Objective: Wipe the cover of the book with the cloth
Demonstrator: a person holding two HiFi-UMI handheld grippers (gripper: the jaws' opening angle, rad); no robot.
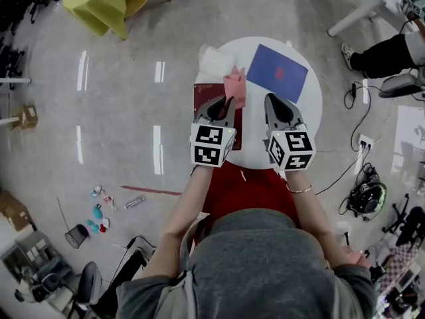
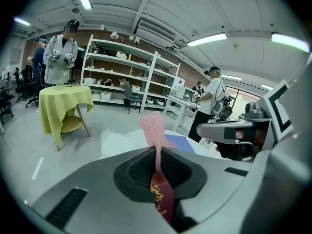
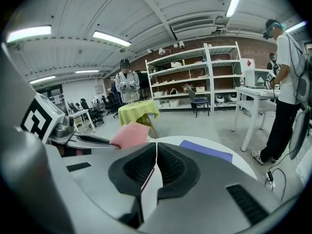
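A dark red book (image 1: 211, 93) lies on the round white table (image 1: 312, 111), under my left gripper (image 1: 227, 100). That gripper is shut on a pink cloth (image 1: 235, 85), which stands up from the jaws in the left gripper view, the cloth (image 2: 154, 128) above the book's gold-printed cover (image 2: 163, 200). My right gripper (image 1: 271, 100) hovers beside it over the table, shut with nothing held. In the right gripper view the jaws (image 3: 156, 149) meet; the pink cloth (image 3: 129, 134) and left gripper (image 3: 73, 139) show to the left.
A blue book (image 1: 277, 72) lies at the table's far right, and a white crumpled sheet (image 1: 215, 60) at its far edge. A yellow-draped table (image 1: 101, 2) stands far left. A person's leg (image 1: 380, 54), cables and floor clutter (image 1: 99, 211) surround the table.
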